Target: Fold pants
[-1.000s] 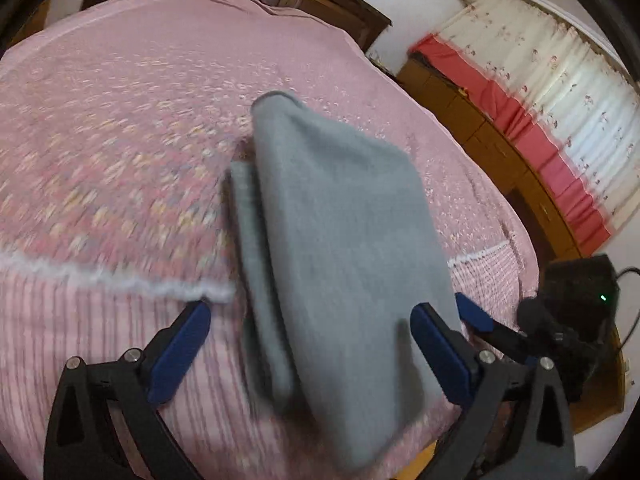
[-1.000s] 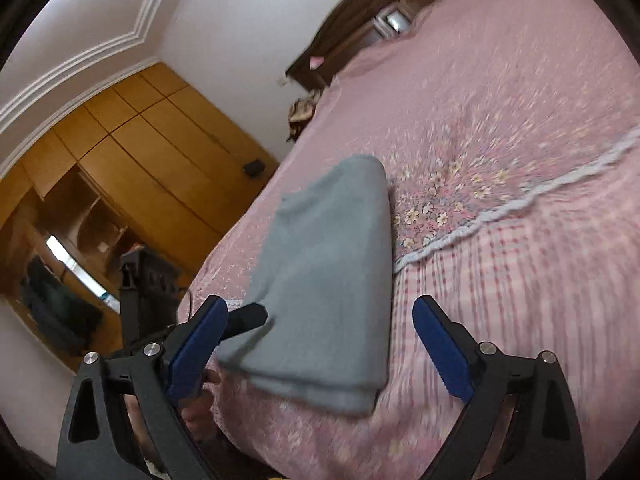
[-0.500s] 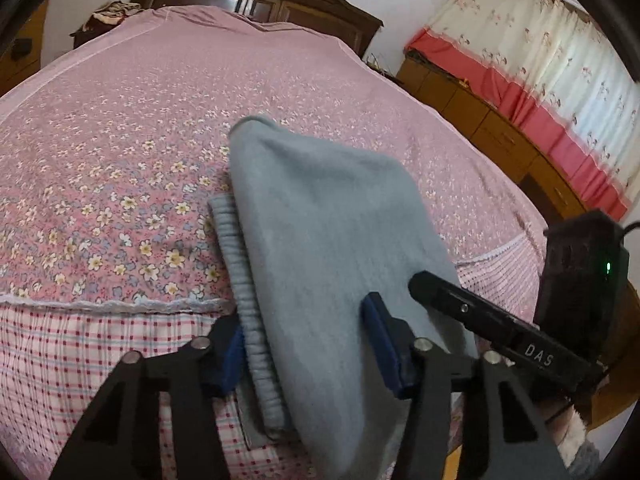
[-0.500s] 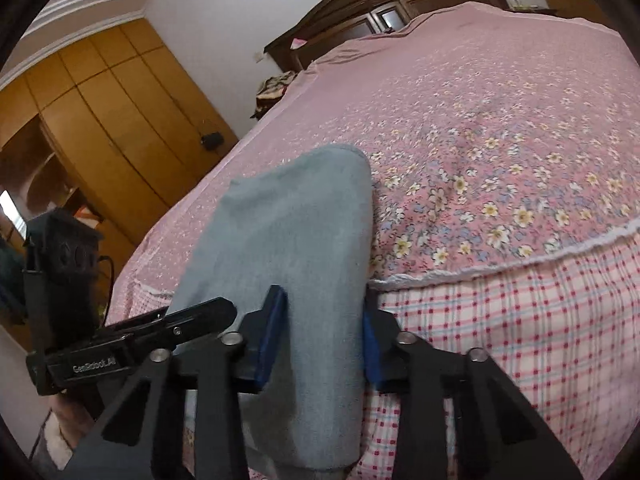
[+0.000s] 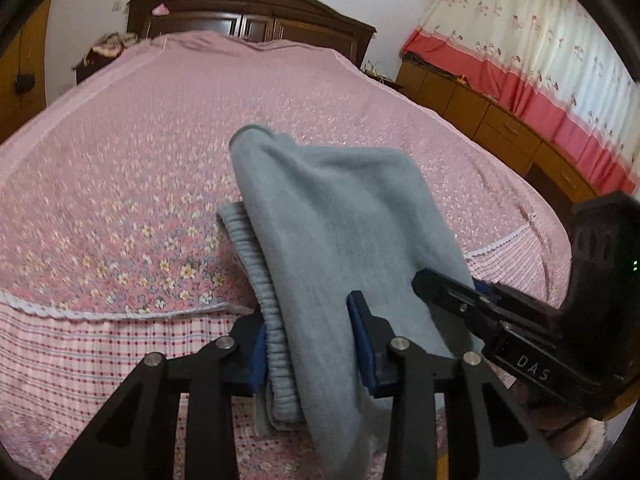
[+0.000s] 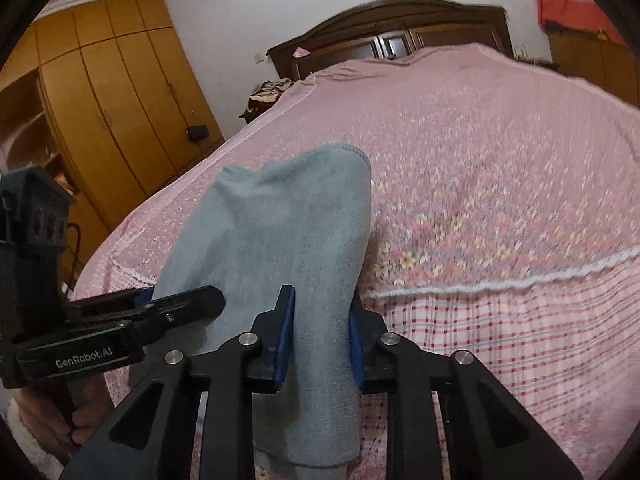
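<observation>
The bed (image 5: 120, 152) is wide and bare past the gray pants (image 5: 332, 224), all the way up to the dark headboard (image 5: 248, 12), so a gripper could move over it freely there. The pants lie near the foot edge of the bed, and both grippers crowd that spot. The right gripper (image 5: 452, 284) sits close beside the left gripper (image 5: 310, 344), with little room between them. Low wooden cupboards (image 5: 500, 120) stand along the bed's right side. Tall wooden closets (image 6: 120, 108) stand along its left side. A small heap of cloth (image 6: 268, 92) sits by the far left corner.
</observation>
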The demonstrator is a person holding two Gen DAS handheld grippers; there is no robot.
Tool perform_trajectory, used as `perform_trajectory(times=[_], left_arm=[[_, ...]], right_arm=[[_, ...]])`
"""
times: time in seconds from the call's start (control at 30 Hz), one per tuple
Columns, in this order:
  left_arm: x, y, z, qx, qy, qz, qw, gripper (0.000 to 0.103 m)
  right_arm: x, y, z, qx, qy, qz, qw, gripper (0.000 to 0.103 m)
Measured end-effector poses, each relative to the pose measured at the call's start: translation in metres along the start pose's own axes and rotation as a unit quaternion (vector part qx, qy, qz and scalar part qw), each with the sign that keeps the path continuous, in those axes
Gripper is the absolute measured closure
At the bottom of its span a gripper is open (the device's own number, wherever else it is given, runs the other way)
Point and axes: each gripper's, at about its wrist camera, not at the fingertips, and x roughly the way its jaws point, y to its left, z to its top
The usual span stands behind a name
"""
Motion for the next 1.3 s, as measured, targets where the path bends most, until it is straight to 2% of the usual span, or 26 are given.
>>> perform_trajectory(times=[0.07,0.2,0.37,0.57,0.67,0.73,0.8,0.87,0.93,1.0,1.03,1.13,1.2,1.27,1.3], left_arm=[[-0.006,-0.003,0.005,0.000,-0.009,-0.003,1.0000,0.066],[-0.020,-0.005,0.023,0.007,-0.026,-0.009,0.9996,0.065],[-0.005,-0.014,0.074,0.014,-0.033,-0.008,0.9993,0.065],[0.044,-0.007,0.137,-0.001,-0.023,-0.018,0.9996,0.065],[0.079,0.000,0.156,-0.017,-0.008,-0.014,0.9997,0.065],[0.108,0.005,0.161,-0.023,0.010,-0.007,0.9997,0.065],[0.129,0.010,0.158,-0.034,0.023,-0.012,0.9991,0.065],[0.159,0.017,0.149,-0.041,0.050,-0.009,0.9978,0.063],[0.168,0.015,0.141,-0.030,0.039,-0.009,0.9988,0.058],[0.167,0.013,0.136,-0.019,0.019,-0.013,0.9996,0.057],[0.167,0.012,0.135,-0.020,0.018,-0.015,0.9995,0.056],[0.156,0.020,0.135,-0.027,0.019,-0.019,0.9993,0.053],[0.144,0.019,0.137,-0.023,0.012,-0.011,0.9996,0.053],[0.121,0.013,0.135,-0.015,-0.010,-0.005,0.9998,0.051],[0.107,0.007,0.132,-0.009,-0.020,-0.001,0.9998,0.047]], right_arm=[[-0.007,0.006,0.007,-0.014,-0.012,-0.008,1.000,0.078],[-0.013,0.002,0.030,-0.008,-0.021,0.004,1.000,0.078],[-0.001,-0.007,0.080,-0.026,-0.021,-0.008,0.999,0.078],[0.034,-0.042,0.136,0.000,-0.007,-0.010,1.000,0.078],[0.066,-0.064,0.153,0.025,0.019,-0.016,0.999,0.078],[0.085,-0.076,0.158,0.040,0.033,-0.027,0.998,0.078],[0.105,-0.083,0.159,0.028,0.047,-0.043,0.998,0.078],[0.125,-0.097,0.150,0.028,0.073,-0.052,0.996,0.078],[0.141,-0.115,0.135,0.043,0.092,-0.048,0.994,0.074],[0.141,-0.128,0.125,0.063,0.074,-0.026,0.995,0.072],[0.140,-0.139,0.122,0.089,0.066,0.001,0.994,0.070],[0.135,-0.156,0.121,0.147,0.072,0.042,0.986,0.066],[0.127,-0.156,0.122,0.152,0.073,0.034,0.985,0.063],[0.112,-0.151,0.123,0.137,0.065,0.006,0.988,0.053],[0.105,-0.147,0.122,0.131,0.064,0.001,0.989,0.044]])
